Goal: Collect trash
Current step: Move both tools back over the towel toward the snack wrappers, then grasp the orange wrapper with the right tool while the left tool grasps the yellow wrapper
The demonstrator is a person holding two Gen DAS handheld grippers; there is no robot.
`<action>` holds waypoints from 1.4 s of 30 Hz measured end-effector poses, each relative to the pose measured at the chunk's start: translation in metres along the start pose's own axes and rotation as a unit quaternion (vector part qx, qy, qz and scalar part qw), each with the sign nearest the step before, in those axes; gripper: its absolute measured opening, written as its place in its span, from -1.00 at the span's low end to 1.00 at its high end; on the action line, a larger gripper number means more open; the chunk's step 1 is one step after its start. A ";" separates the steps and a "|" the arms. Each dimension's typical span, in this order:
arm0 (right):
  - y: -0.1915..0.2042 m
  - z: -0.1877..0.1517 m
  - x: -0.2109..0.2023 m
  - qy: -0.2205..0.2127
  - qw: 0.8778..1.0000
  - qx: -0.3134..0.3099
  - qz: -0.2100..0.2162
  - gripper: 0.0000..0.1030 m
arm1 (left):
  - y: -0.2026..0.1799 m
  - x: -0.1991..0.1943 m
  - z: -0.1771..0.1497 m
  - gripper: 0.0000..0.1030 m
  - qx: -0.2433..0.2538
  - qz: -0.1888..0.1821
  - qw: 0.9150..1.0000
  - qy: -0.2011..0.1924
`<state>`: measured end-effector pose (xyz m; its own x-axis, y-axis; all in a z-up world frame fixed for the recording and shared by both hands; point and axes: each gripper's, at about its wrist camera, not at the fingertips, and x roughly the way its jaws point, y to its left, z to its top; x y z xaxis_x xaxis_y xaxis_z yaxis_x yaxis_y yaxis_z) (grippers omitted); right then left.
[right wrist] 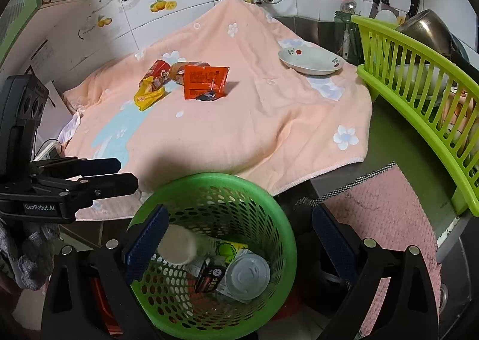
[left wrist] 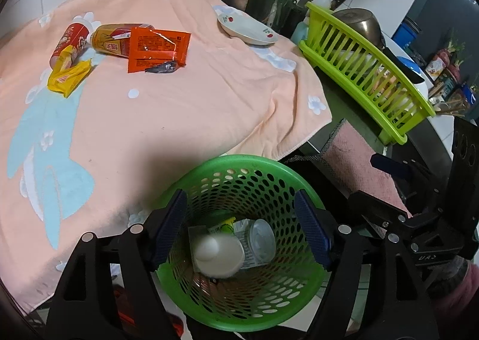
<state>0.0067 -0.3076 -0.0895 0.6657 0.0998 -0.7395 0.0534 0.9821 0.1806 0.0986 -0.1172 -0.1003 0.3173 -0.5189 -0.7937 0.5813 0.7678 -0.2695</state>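
A green mesh waste basket (left wrist: 245, 169) stands below the counter's front edge; it also shows in the right wrist view (right wrist: 215, 184). Inside lie a white bottle (left wrist: 217, 253), a clear lidded cup (left wrist: 262, 239) and small packets. My left gripper (left wrist: 242, 232) is open above the basket and holds nothing. My right gripper (right wrist: 239, 241) is open above it too. On the peach towel (left wrist: 179, 106) lie a red cup (left wrist: 67, 42), a yellow-brown bottle (left wrist: 112, 39), orange packets (left wrist: 158, 46), a yellow wrapper (left wrist: 69, 78) and a dark scrap (left wrist: 163, 67).
A white plate (left wrist: 247, 27) sits at the towel's far right corner. A lime dish rack (left wrist: 365, 70) with bowls and a pot stands right of it. A pink mat (left wrist: 359, 160) lies on the counter beside the basket. Knives hang on the tiled wall.
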 end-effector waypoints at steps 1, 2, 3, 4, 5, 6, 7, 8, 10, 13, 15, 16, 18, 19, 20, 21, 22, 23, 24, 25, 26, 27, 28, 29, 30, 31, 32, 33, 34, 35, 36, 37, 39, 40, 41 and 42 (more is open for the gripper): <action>0.001 0.000 0.001 0.000 1.000 -0.001 0.000 0.81 | 0.001 0.000 0.000 0.43 0.000 0.001 1.000 -0.001; 0.001 0.001 0.001 0.000 1.000 -0.002 0.001 0.81 | 0.001 -0.001 0.000 0.43 -0.001 0.002 1.000 -0.001; 0.002 0.001 0.001 0.000 1.000 -0.003 0.002 0.81 | 0.002 -0.002 0.000 0.43 -0.001 0.004 1.000 -0.002; 0.002 0.002 0.001 0.001 1.000 -0.004 0.003 0.81 | 0.003 -0.002 0.001 0.43 -0.002 0.005 1.000 -0.003; 0.002 0.003 0.002 0.001 1.000 -0.005 0.004 0.81 | 0.004 -0.003 0.001 0.44 -0.003 0.007 1.000 -0.003; 0.003 0.004 0.003 0.001 1.000 -0.006 0.006 0.81 | 0.005 -0.004 0.001 0.44 -0.003 0.009 1.000 -0.004; 0.004 0.006 0.004 0.001 1.000 -0.008 0.006 0.81 | 0.007 -0.005 0.002 0.44 -0.004 0.011 1.000 -0.005; 0.004 0.007 0.005 0.001 1.000 -0.009 0.007 0.81 | 0.008 -0.006 0.002 0.44 -0.005 0.013 1.000 -0.006; 0.006 0.010 0.007 0.002 1.000 -0.012 0.010 0.81 | 0.012 -0.008 0.003 0.44 -0.008 0.016 1.000 -0.009; 0.009 0.017 0.010 0.002 1.000 -0.017 0.013 0.81 | 0.019 -0.011 0.005 0.44 -0.015 0.022 1.000 -0.013; 0.013 0.024 0.013 0.002 1.000 -0.024 0.016 0.81 | 0.025 -0.013 0.007 0.44 -0.019 0.027 0.999 -0.015; 0.015 0.028 0.014 0.001 0.999 -0.028 0.016 0.81 | 0.028 -0.014 0.007 0.44 -0.022 0.029 0.999 -0.016; 0.017 0.034 0.017 0.001 0.999 -0.033 0.019 0.81 | 0.035 -0.015 0.009 0.44 -0.028 0.033 0.999 -0.018; 0.019 0.037 0.019 0.000 0.999 -0.036 0.020 0.81 | 0.038 -0.017 0.009 0.44 -0.030 0.035 0.999 -0.019; 0.021 0.042 0.022 0.000 0.999 -0.040 0.021 0.81 | 0.041 -0.018 0.010 0.44 -0.032 0.038 0.999 -0.020; 0.023 0.046 0.025 0.001 0.999 -0.044 0.023 0.81 | 0.045 -0.020 0.011 0.44 -0.035 0.041 0.998 -0.022; 0.025 0.050 0.028 0.002 0.999 -0.049 0.024 0.81 | 0.049 -0.021 0.012 0.44 -0.037 0.043 0.998 -0.024; 0.026 0.054 0.030 0.003 0.998 -0.052 0.025 0.81 | 0.052 -0.022 0.014 0.44 -0.038 0.045 0.998 -0.025; 0.029 0.058 0.034 0.004 0.998 -0.057 0.028 0.81 | 0.058 -0.024 0.015 0.44 -0.041 0.049 0.998 -0.028; 0.031 0.061 0.036 0.005 0.998 -0.062 0.030 0.81 | 0.061 -0.026 0.017 0.44 -0.043 0.051 0.997 -0.029; 0.034 0.066 0.040 0.006 0.997 -0.069 0.031 0.81 | 0.066 -0.027 0.018 0.44 -0.045 0.054 0.997 -0.031; 0.037 0.069 0.044 0.007 0.997 -0.076 0.031 0.81 | 0.071 -0.029 0.019 0.44 -0.048 0.057 0.997 -0.033; 0.040 0.073 0.047 0.008 0.996 -0.084 0.032 0.81 | 0.075 -0.030 0.021 0.44 -0.051 0.060 0.996 -0.034; 0.044 0.078 0.052 0.009 0.995 -0.092 0.033 0.81 | 0.080 -0.032 0.022 0.44 -0.054 0.064 0.996 -0.035; 0.048 0.083 0.057 0.011 0.994 -0.100 0.032 0.81 | 0.085 -0.033 0.023 0.44 -0.058 0.066 0.995 -0.037; 0.050 0.087 0.060 0.013 0.994 -0.106 0.031 0.81 | 0.090 -0.034 0.025 0.44 -0.061 0.068 0.995 -0.038; 0.054 0.093 0.066 0.015 0.993 -0.115 0.031 0.81 | 0.096 -0.035 0.026 0.44 -0.063 0.071 0.995 -0.040; 0.059 0.098 0.071 0.016 0.992 -0.124 0.029 0.81 | 0.103 -0.036 0.028 0.44 -0.067 0.075 0.994 -0.042; 0.063 0.104 0.077 0.017 0.991 -0.131 0.027 0.81 | 0.108 -0.037 0.030 0.44 -0.070 0.078 0.994 -0.043; 0.065 0.108 0.081 0.018 0.990 -0.136 0.027 0.81 | 0.113 -0.038 0.031 0.44 -0.073 0.080 0.993 -0.044; 0.068 0.114 0.086 0.019 0.989 -0.142 0.027 0.80 | 0.121 -0.038 0.033 0.44 -0.078 0.084 0.992 -0.045; 0.071 0.119 0.090 0.020 0.989 -0.147 0.026 0.80 | 0.125 -0.039 0.035 0.44 -0.081 0.086 0.992 -0.045; 0.076 0.131 0.102 0.023 0.987 -0.156 0.026 0.79 | 0.137 -0.039 0.040 0.44 -0.086 0.094 0.991 -0.048; 0.079 0.138 0.109 0.025 0.986 -0.160 0.027 0.75 | 0.142 -0.040 0.042 0.44 -0.088 0.096 0.990 -0.048; 0.080 0.142 0.113 0.027 0.986 -0.163 0.028 0.72 | 0.148 -0.040 0.044 0.44 -0.091 0.099 0.990 -0.049; 0.082 0.148 0.118 0.029 0.985 -0.167 0.028 0.69 | 0.154 -0.041 0.047 0.44 -0.094 0.101 0.989 -0.051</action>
<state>0.1998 -0.2384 -0.0662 0.6160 0.1544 -0.7725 -0.2362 0.9717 0.0058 0.2106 0.0050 -0.0838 0.4922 -0.3748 -0.7857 0.3518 0.9112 -0.2143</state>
